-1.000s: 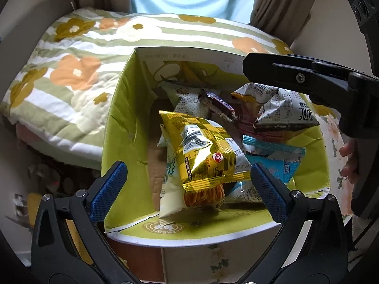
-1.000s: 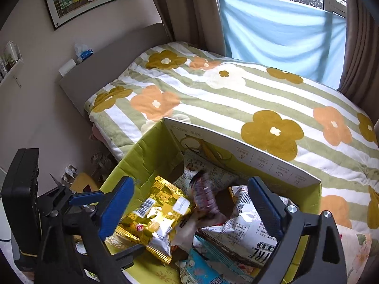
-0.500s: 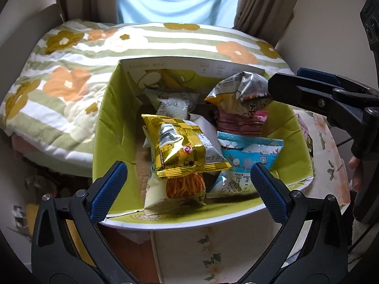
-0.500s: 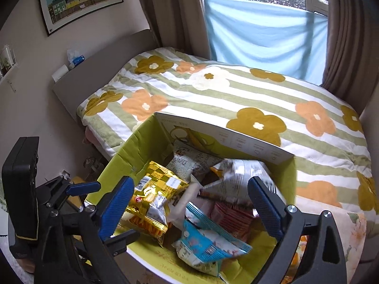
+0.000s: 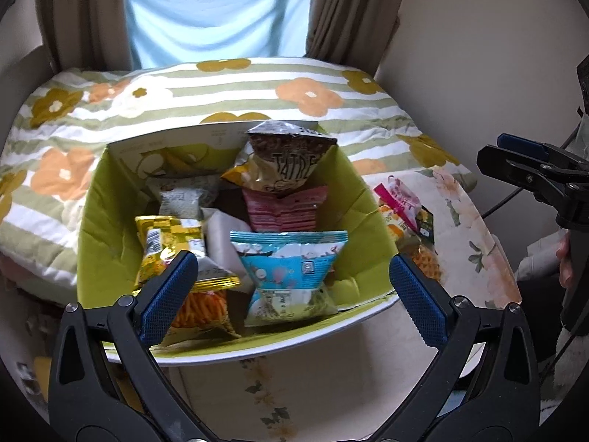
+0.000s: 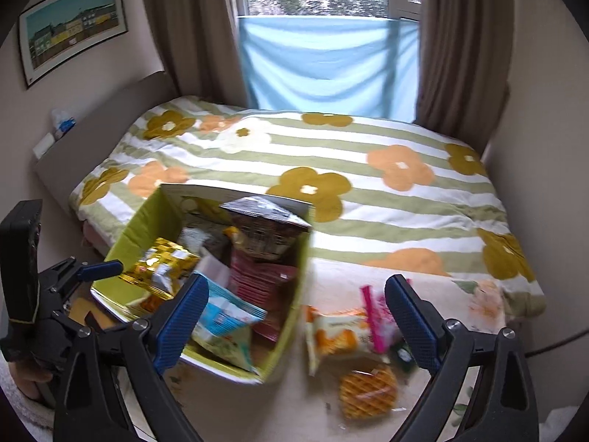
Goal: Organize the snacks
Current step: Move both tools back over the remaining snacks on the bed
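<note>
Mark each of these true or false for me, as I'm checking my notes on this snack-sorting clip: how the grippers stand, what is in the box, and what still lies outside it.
1. Both grippers are open and hold nothing. True: the left gripper and the right gripper have their blue pads wide apart.
2. The green cardboard box is empty. False: it holds several packets, among them a light blue snack bag and a yellow foil packet.
3. Every snack is already in the box. False: an orange and white packet and a waffle-patterned snack lie outside it, to its right.
4. The box stands beside a flowered, striped bedspread. True.
</note>
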Available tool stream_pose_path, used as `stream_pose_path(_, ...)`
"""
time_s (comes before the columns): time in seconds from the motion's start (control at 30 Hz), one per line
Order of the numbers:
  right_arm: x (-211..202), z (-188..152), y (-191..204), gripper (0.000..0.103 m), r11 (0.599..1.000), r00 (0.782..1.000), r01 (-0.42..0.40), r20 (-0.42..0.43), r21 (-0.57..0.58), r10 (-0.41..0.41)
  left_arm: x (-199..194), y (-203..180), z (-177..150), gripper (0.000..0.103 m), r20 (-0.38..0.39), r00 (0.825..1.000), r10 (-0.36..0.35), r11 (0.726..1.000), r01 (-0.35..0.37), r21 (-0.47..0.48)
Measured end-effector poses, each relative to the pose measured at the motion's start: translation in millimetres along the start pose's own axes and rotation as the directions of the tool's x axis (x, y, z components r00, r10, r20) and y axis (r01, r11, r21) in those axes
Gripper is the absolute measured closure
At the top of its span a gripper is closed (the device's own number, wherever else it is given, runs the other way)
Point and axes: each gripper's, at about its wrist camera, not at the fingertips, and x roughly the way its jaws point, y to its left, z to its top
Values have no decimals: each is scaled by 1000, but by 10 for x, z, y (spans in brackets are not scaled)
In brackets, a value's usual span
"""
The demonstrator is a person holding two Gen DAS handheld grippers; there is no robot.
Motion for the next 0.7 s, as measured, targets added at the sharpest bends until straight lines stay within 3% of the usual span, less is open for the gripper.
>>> stream_pose_path(0.37,-212,-507,-1162,8,997,998,3,-68,80,2,310,-1073,252,0,3,1000,16,999,-16,52)
stream_pose_path(0.57,-68,-728,-1643,8,998,992,2,-124,65,6,806,-1748,479,0,-76,997,33,991,-23,134)
stream_pose_path(0.7,127,-851,-1926,8,995,984,-19,-173,94,35,1140,-2063,583,0,-134,987,93,975,-63,211)
